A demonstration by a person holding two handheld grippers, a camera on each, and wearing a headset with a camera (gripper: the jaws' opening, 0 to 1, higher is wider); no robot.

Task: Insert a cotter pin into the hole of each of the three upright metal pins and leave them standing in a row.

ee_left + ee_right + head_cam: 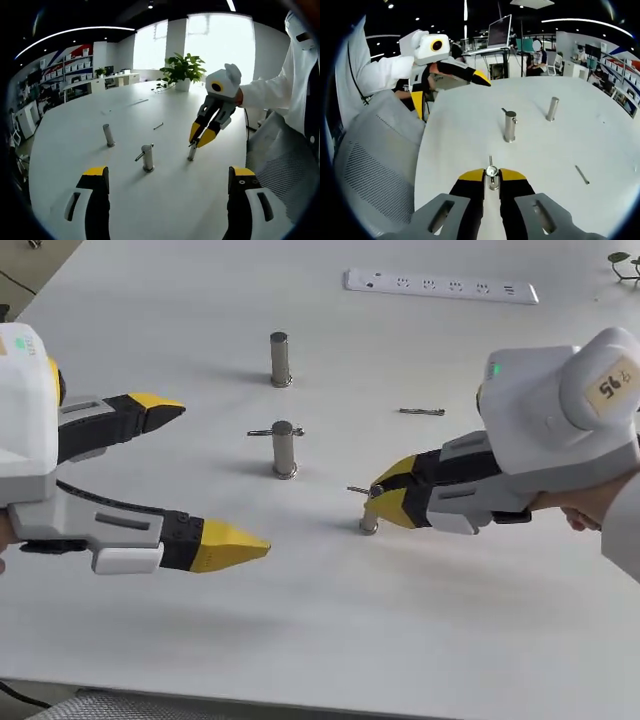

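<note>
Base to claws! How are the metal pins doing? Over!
Left claw open. Right claw shut on nearest upright grey metal pin. Middle upright pin cottered, far upright pin bare. Thin loose cotter pin lies beyond.

A round beige paper sticker (pixel 612 385) on the right gripper (pixel 378 502), on its white back part well behind the jaws, carries the number "95"; the small mark before it is not readable.

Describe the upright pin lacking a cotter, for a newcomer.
On the white table, find the power strip at the far edge. The metal pin nearest it ends the row. The middle pin and near pin each show a cotter; its top is bare.
</note>
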